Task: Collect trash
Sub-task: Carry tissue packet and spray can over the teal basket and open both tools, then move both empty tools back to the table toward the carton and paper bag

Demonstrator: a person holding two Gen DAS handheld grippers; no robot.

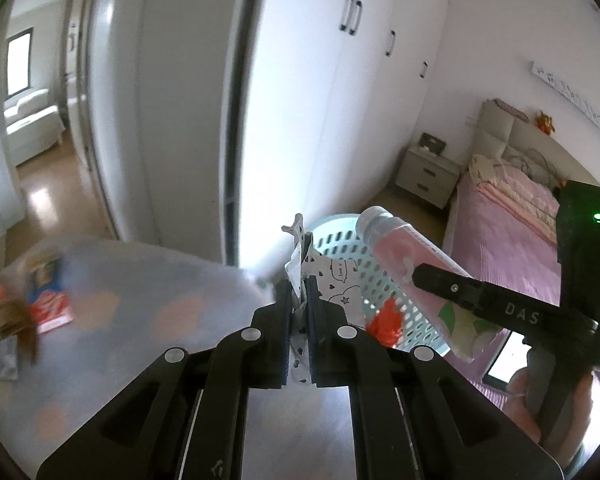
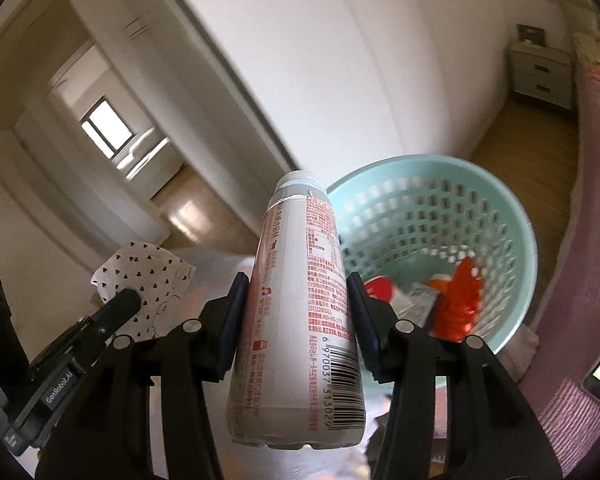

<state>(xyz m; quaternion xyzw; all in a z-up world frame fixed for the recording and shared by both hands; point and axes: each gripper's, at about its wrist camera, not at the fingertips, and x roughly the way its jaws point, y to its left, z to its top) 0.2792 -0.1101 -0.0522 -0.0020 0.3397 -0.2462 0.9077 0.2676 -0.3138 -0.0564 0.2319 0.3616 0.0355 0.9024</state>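
Jaws of your left gripper (image 1: 299,304) are clamped tight on a crumpled paper wrapper (image 1: 332,284), white with small black hearts and doodles, at the lower centre of the left wrist view. That wrapper sticks up between the pads and spreads to the right, in front of the basket. In the right wrist view the same wrapper (image 2: 148,276) shows at the left middle of the frame, pinched at the tip of the left gripper (image 2: 126,300).

Your right gripper (image 2: 296,312) is grasping a plastic bottle (image 2: 300,320), white with red print and a barcode, its cap pointing up and away from the camera; both pads press on its sides at the centre of the frame. From the left wrist view the bottle (image 1: 404,256) crosses the right half of the frame, pink-labelled, cap toward the upper left, with the right gripper (image 1: 420,276) and your hand (image 1: 556,412) at the lower right.

Just beyond both grippers stands a pale green basket (image 2: 512,216) with slotted walls, right of centre. Red wrappers (image 2: 458,300) and other scraps lie in its bottom.

At the left of the left wrist view, blurred packets (image 1: 28,300) lie on a grey surface (image 1: 140,280). Farther off, white wardrobe doors (image 1: 320,80) fill the upper centre, a bed (image 1: 512,216) with pink cover sits at the right, and a nightstand (image 1: 428,176) stands beside it.
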